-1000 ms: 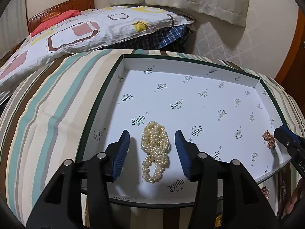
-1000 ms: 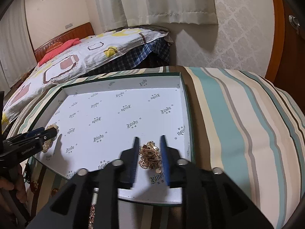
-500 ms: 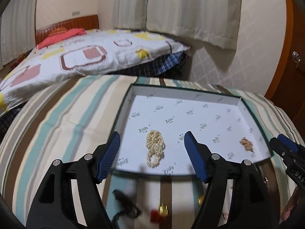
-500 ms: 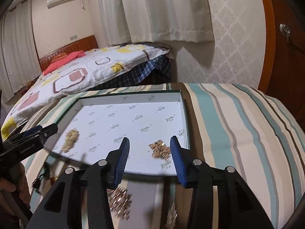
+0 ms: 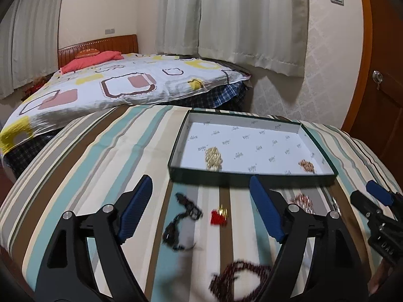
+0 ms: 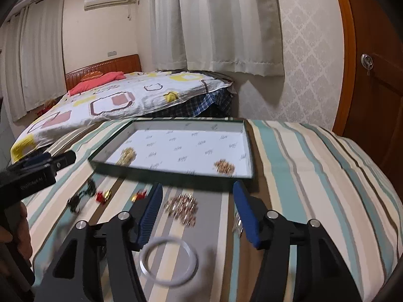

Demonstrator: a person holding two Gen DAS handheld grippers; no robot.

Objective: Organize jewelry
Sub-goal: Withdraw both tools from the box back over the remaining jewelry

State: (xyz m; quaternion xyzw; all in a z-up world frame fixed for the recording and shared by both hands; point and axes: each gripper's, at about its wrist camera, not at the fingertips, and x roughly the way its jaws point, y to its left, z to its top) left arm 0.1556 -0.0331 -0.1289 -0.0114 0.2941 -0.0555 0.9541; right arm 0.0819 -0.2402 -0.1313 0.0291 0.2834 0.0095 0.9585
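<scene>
Left wrist view first: my left gripper (image 5: pixel 201 209) has just been spreading its blue-padded fingers (image 5: pixel 136 211), and nothing lies between them. At 12 o'clock sits the shallow dark-green box lid with a white printed lining (image 5: pixel 252 176) on the striped bedspread (image 5: pixel 100 156). A cream pearl necklace (image 5: pixel 213 158) lies at its near-left, a coppery chain cluster (image 5: pixel 306 165) at its near-right. Loose pieces lie nearer than the box: a black beaded strand (image 5: pixel 180 220), a red-and-gold charm (image 5: pixel 219 216) and a dark-red bead loop (image 5: pixel 241 276), blurred. On the right wrist view, my right gripper (image 6: pixel 196 214) has also just widened, empty, over a rose-gold chain pile (image 6: pixel 182 207) and a white bangle ring (image 6: pixel 167 261). A silvery piece (image 6: pixel 237 224) sits by its right finger.
</scene>
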